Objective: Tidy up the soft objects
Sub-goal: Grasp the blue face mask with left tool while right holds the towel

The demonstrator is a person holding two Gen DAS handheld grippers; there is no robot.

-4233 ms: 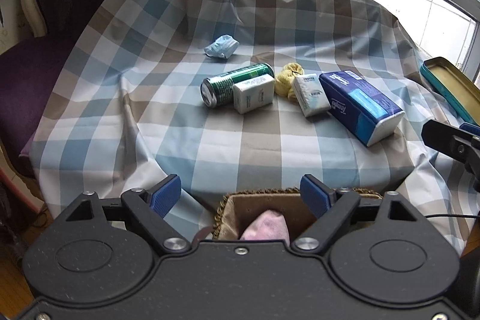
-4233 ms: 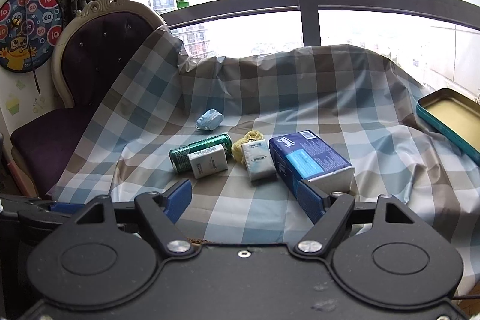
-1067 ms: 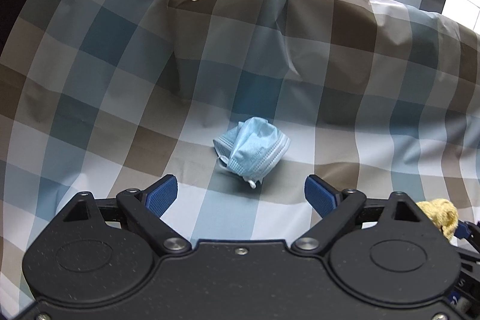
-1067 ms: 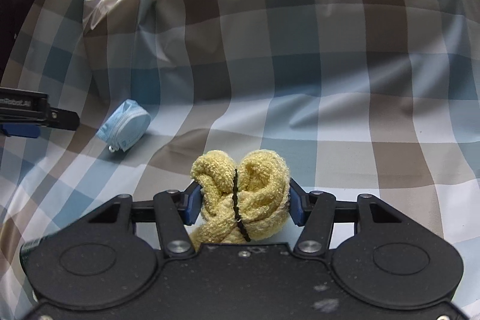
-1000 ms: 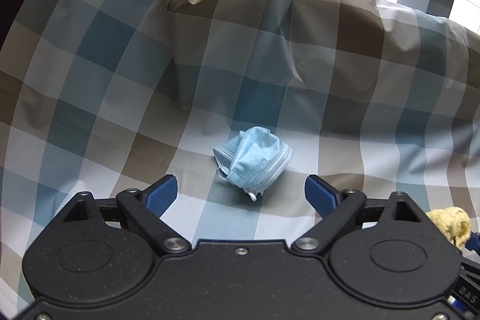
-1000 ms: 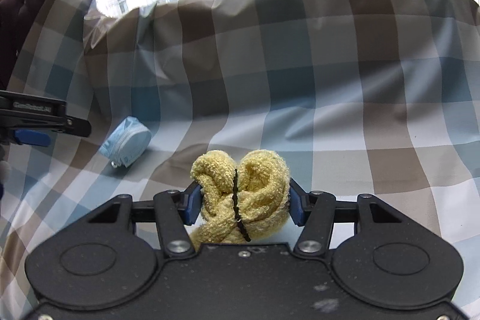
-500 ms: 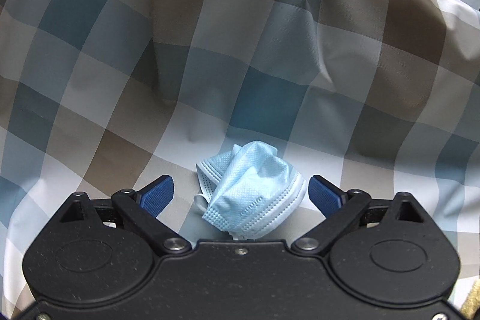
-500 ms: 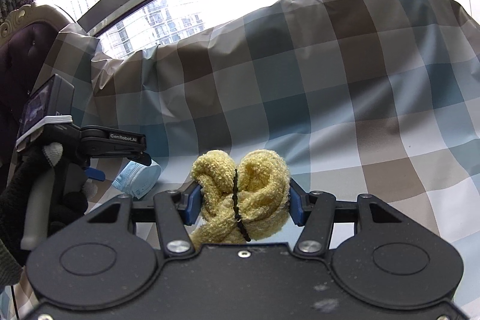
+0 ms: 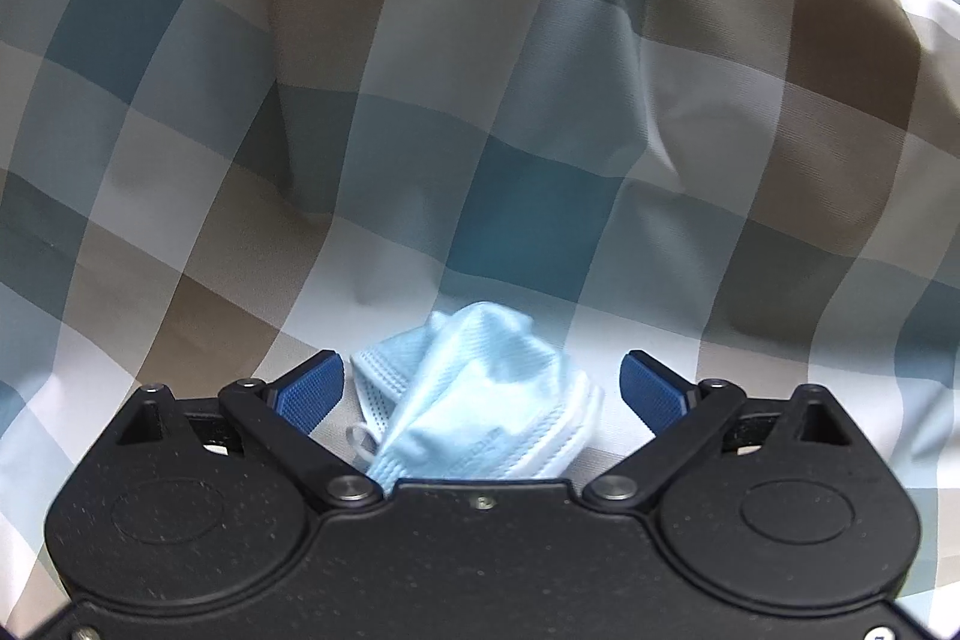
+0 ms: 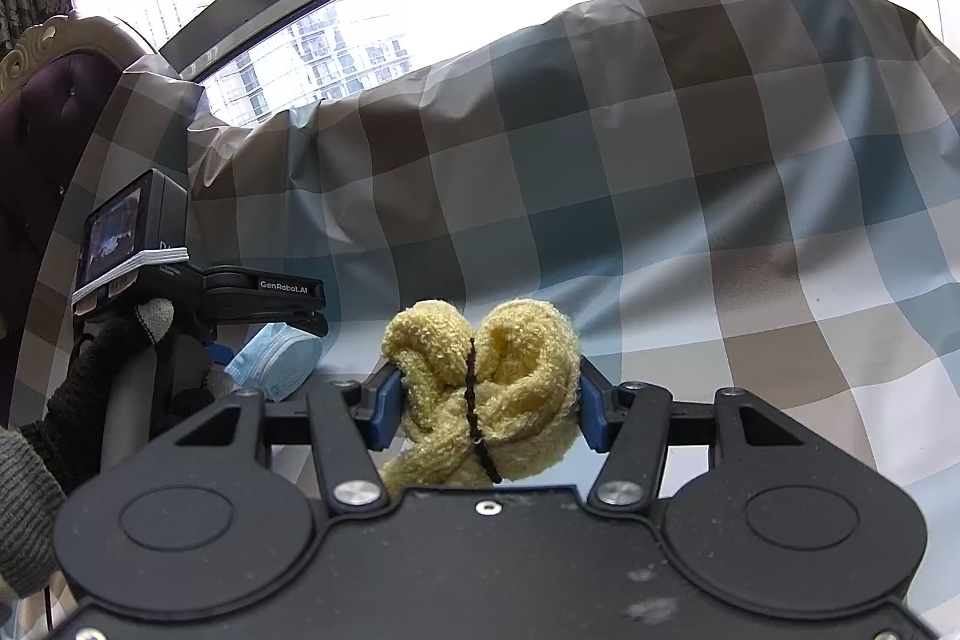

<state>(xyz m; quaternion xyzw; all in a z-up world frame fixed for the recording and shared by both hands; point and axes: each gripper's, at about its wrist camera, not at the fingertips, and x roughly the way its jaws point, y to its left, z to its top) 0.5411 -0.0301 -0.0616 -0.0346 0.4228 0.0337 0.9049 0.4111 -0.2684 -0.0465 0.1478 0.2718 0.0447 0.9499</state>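
A crumpled blue face mask lies on the checked tablecloth, framed between the spread fingers of the left gripper. The jaws stand wide apart: the left blue pad sits just beside the mask's edge, perhaps brushing it, though contact cannot be made out, while the right pad stands clear of the mask with bare cloth between. The mask's white ear loop curls out on the side of the left pad. The mask's near end is hidden behind the gripper's black body.

The right gripper is clamped on a yellow knitted bundle, both blue pads pressed into its sides; a thin dark band cinches the bundle down the middle. The bundle bulges above the fingers and sags below them toward the gripper body.

Seen from the right wrist camera, the mask rests on the tablecloth to the left of the yellow bundle, with the left gripper poised over it. A gloved hand grips that tool's handle, and its camera screen faces the lens. Behind the mask, the cloth rises in folds toward a window; a dark padded chair stands farther left of the mask.
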